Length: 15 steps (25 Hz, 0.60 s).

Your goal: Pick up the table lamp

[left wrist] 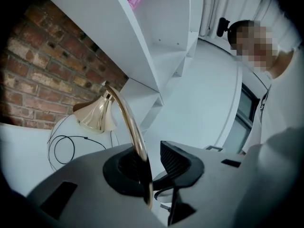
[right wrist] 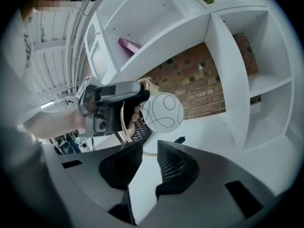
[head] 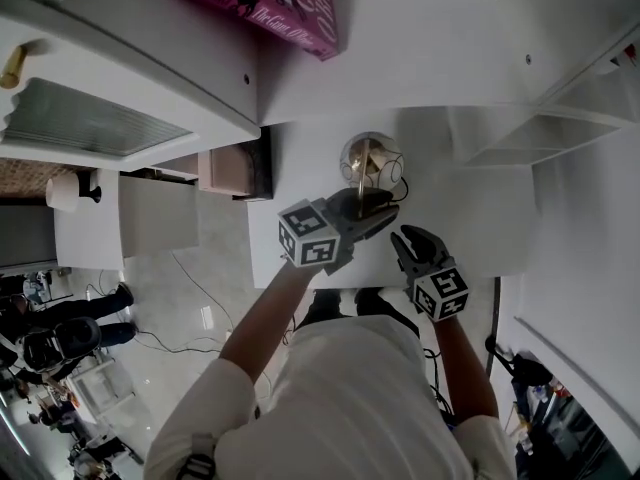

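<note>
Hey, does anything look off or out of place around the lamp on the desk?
Nothing looks damaged or spilled. The table lamp stands on the white table; only its black cord lies in loose loops beside it.

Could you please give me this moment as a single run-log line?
phase: reaching to grasp | left gripper: open, curved neck of gold-coloured table lamp between jaws | right gripper: slightly open, empty

Table lamp (head: 371, 160) base behind left gripper (head: 378, 216); pink book (head: 270, 3) partly beyond top edge.
</note>
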Available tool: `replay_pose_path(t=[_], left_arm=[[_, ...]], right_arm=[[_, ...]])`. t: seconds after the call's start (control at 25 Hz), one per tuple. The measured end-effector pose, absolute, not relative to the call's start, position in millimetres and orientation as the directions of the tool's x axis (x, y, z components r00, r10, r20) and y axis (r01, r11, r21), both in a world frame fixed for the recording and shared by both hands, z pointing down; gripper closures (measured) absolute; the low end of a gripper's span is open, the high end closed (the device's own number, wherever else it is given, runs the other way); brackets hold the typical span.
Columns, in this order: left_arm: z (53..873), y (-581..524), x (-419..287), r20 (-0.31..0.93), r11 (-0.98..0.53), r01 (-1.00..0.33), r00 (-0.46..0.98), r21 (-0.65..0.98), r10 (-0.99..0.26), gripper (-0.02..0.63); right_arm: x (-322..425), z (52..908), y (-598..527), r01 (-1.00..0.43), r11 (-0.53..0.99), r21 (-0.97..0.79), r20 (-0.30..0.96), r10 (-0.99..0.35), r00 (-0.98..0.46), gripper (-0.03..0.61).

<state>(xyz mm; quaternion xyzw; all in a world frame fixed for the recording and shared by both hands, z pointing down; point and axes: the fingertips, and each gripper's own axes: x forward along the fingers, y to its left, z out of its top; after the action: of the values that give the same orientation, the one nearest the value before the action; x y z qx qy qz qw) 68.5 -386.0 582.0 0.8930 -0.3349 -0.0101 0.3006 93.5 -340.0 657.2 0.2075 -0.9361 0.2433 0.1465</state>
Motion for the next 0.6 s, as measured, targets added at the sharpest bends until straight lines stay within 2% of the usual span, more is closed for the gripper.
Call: replay_pose_path(t=[0.2, 0.44, 0.6], left_arm=[[584.2, -394.7, 70.5, 0.183, -0.584, -0.551, 0.802, 0.596, -0.569, 0.594], [563.4, -400.6, 60.7, 0.054, -0.584, -0.424, 0.837, 0.692, -0.545, 0.601], [557.7, -403.5, 61.5, 0.046, -0.576, -0.402, 0.845, 0.712, -0.533, 0.601]], right_arm=[[95.9, 665.5, -344.9, -0.447, 0.793, -0.415, 0.369, -0.303, -0.879, 0.474], [95.3, 673.3, -346.4, -0.438, 0.789, -0.432, 0.369, -0.289, -0.884, 0.483], [91.5, 681.4, -341.2, -0.425, 0.795, -0.433, 0.377, -0.269, -0.886, 0.485]])
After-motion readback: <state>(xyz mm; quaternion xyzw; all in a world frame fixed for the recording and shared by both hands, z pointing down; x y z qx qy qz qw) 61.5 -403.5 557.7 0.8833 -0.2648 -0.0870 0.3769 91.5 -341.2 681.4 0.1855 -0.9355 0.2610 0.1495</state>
